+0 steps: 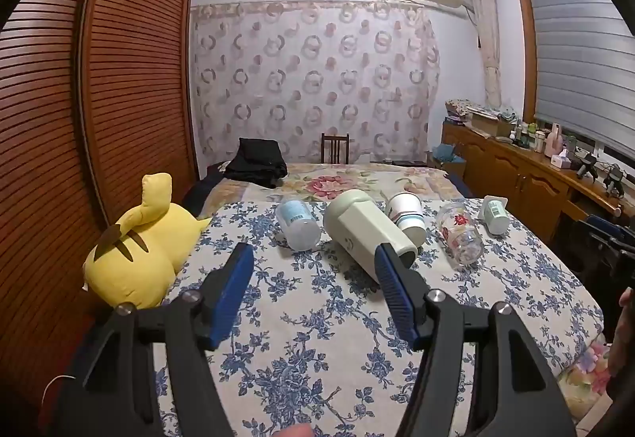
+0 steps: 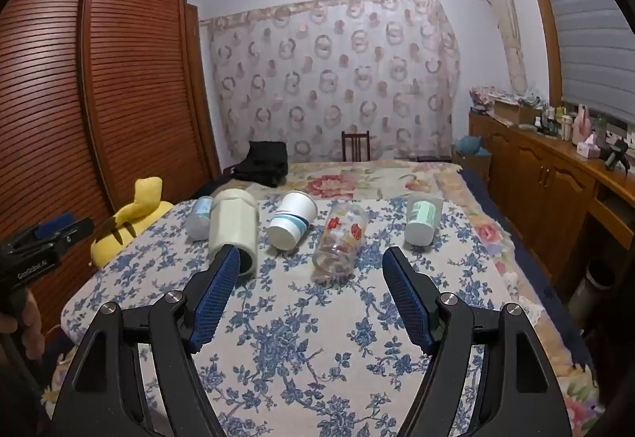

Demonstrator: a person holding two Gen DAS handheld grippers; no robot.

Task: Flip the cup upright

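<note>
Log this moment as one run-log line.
stage: pre-grasp | left gripper: open | right gripper: open | five cups: lying on bed

The left black plastic two-finger claw (image 1: 315, 270) is showing blue ribbed rubber pads (image 1: 234, 290) and round silver screws at its linkage joints. The right black plastic claw (image 2: 311, 274) is wearing matching blue textured pads (image 2: 216, 290) and silver screws. White "GenRobot.AI" lettering is showing on the left claw's body, beside bare skin.
</note>
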